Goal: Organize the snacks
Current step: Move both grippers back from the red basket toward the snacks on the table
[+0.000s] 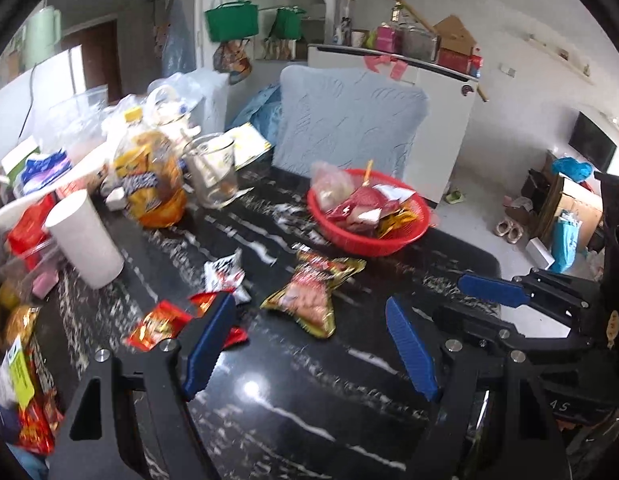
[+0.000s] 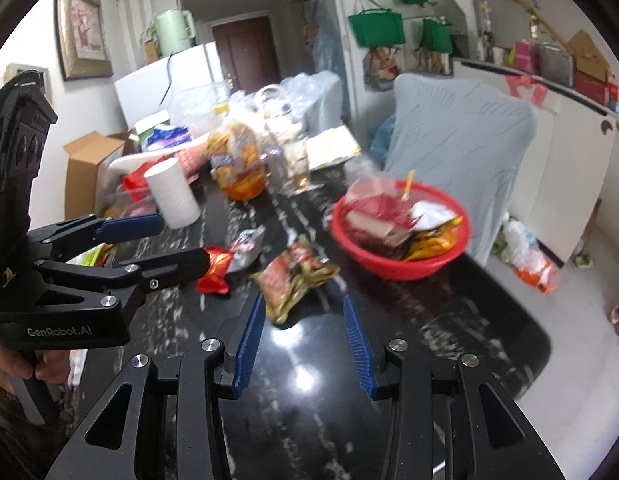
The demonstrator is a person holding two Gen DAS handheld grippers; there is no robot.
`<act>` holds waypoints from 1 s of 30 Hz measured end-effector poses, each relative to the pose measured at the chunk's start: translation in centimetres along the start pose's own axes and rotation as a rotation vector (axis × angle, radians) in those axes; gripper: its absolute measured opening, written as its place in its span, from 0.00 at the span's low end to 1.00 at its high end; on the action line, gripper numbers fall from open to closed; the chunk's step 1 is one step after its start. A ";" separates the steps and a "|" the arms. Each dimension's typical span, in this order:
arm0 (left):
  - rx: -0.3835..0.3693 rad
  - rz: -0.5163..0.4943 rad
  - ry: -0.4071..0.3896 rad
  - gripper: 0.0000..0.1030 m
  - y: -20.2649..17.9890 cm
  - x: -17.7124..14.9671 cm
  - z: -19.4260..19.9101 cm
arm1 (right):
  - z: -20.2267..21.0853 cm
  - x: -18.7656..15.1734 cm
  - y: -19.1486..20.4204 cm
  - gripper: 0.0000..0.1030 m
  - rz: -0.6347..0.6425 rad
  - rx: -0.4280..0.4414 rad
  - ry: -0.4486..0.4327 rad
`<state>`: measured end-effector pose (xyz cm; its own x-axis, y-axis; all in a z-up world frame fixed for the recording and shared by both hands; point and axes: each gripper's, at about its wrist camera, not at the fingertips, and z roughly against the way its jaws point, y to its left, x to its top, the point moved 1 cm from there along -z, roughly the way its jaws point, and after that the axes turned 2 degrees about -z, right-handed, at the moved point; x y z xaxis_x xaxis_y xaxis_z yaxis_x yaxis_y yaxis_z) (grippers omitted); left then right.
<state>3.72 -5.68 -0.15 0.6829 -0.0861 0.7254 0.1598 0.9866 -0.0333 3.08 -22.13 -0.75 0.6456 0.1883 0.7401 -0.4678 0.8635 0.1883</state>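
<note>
Blue-padded left gripper (image 1: 309, 344): jaws stand wide apart with nothing between them, over bare tabletop; its left pad sits just in front of the red snack packets (image 1: 165, 322).
Right gripper (image 2: 305, 344): jaws part-open and empty, narrower than the left pair, pointing at the gold-and-red packet (image 2: 293, 280), which lies just beyond the tips, untouched.
Gold-and-red packet: flat on the black marble table (image 2: 449, 320), between the grippers and the red basket (image 2: 405, 270); looks light, crinkly and slippery, with soft contents that could crush.
Where to grip: judged best at a sealed end flap or across the pinched middle, with gentle pressure.
Other loose snacks: a white-and-red packet (image 1: 225, 276) lies beside the red ones, all foil-like and likely to slide on the glossy top.
Red basket: already holds several packets, near the table's far edge.
</note>
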 end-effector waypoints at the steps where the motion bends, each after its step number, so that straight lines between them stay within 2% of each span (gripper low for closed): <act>1: 0.006 0.006 0.003 0.75 0.3 -0.3 0.0 | -0.3 -0.2 0.2 0.40 0.002 0.008 0.009; 5: 0.039 0.029 0.010 0.75 1.5 -1.3 -0.2 | -1.9 -0.8 1.4 0.40 0.013 0.041 0.048; 7: 0.056 0.041 0.015 0.75 2.4 -1.8 -0.5 | -2.6 -1.1 2.0 0.46 0.024 0.050 0.063; 10: 0.072 0.051 0.024 0.75 3.4 -2.4 -0.8 | -3.5 -1.3 2.7 0.46 0.048 0.061 0.074; 13: 0.072 0.078 0.031 0.75 4.5 -2.9 -1.3 | -4.6 -1.3 3.1 0.53 0.051 0.076 0.095; 18: 0.076 0.130 0.039 0.75 6.2 -3.4 -2.6 | -6.5 -1.2 3.6 0.55 0.052 0.086 0.121; 22: 0.067 0.164 0.071 0.75 7.5 -3.7 -4.1 | -8.2 -0.8 3.7 0.66 0.045 0.090 0.147; 25: 0.071 0.173 0.084 0.75 8.2 -3.7 -5.1 | -9.4 -0.6 3.4 0.70 0.032 0.088 0.163; 30: 0.085 0.176 0.095 0.75 9.4 -3.2 -6.5 | -11.2 0.1 2.4 0.73 -0.006 0.068 0.181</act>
<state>7.64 3.00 -7.30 0.7596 0.0799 0.6454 -0.0257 0.9953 -0.0930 8.77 -14.82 -7.48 0.7434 0.2695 0.6121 -0.4996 0.8323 0.2403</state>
